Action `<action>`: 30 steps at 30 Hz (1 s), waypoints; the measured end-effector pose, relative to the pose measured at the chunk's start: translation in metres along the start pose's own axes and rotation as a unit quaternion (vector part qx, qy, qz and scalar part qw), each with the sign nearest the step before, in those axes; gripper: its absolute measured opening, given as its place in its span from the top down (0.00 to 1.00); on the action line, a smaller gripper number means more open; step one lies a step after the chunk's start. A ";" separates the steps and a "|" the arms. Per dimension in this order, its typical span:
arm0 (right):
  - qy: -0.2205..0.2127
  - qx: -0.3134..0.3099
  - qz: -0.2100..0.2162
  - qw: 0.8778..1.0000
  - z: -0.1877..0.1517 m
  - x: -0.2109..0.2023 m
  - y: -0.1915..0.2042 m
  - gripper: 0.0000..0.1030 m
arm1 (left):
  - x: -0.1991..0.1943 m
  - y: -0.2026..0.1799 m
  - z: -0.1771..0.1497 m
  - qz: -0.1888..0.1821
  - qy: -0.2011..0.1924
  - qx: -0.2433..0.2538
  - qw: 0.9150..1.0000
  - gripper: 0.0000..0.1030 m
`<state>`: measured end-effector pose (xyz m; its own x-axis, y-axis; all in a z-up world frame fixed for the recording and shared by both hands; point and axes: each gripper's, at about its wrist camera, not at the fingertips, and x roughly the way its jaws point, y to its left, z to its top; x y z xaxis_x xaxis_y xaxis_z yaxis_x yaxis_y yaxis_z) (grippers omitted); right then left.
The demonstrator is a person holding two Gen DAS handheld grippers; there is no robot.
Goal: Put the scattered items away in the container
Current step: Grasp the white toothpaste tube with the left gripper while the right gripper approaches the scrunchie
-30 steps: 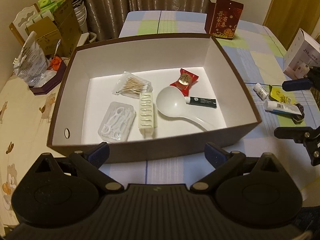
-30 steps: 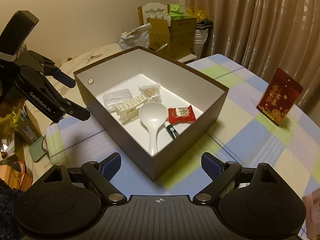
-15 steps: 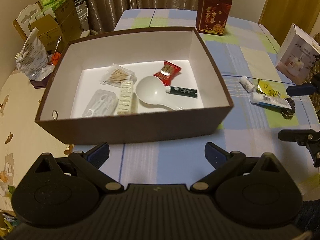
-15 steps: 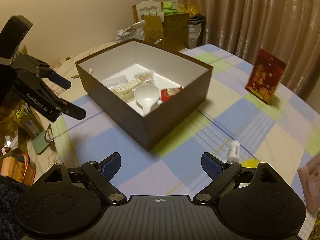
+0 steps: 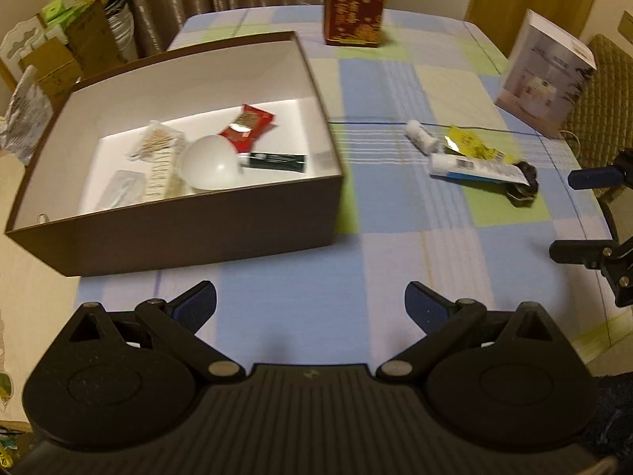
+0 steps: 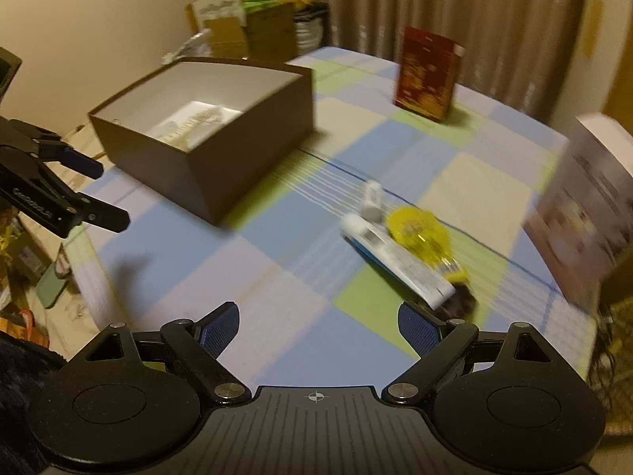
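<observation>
A brown box with a white inside stands on the checked tablecloth; it also shows in the right wrist view. It holds a white spoon, a red packet, a dark tube and cotton swabs. On the cloth to its right lie a white-blue tube, a small white bottle, a yellow packet and a dark item. My left gripper is open and empty before the box. My right gripper is open and empty, near the tube.
A red carton stands at the table's far side. A white carton stands at the right edge. Cardboard boxes and bags crowd the floor at the left. A chair stands on the right.
Both grippers have swung right, away from the box. The right wrist view now faces the scattered tube, bottle and yellow packet, which are closer. Both stay open.
</observation>
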<state>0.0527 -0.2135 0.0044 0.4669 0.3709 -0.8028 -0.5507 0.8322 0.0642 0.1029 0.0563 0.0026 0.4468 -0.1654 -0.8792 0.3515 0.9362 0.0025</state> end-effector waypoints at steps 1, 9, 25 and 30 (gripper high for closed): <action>0.001 0.007 -0.004 1.000 -0.004 -0.003 -0.005 0.10 | 0.001 -0.005 0.001 -0.002 0.000 0.003 1.000 0.03; 0.015 0.058 -0.038 0.998 -0.031 -0.015 -0.045 0.10 | 0.016 -0.047 0.008 -0.026 0.003 0.040 0.999 0.03; 0.027 0.129 -0.067 0.989 -0.050 0.002 -0.111 0.10 | 0.071 -0.117 0.043 -0.053 0.006 0.127 0.991 0.03; 0.033 0.145 -0.075 0.986 -0.048 0.013 -0.132 0.10 | 0.091 -0.128 0.055 -0.049 0.016 0.144 0.988 0.04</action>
<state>0.0981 -0.3381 -0.0425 0.4772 0.2143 -0.8523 -0.2524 0.9624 0.1006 0.1436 -0.0958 -0.0511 0.3746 -0.2369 -0.8964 0.6132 0.7885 0.0479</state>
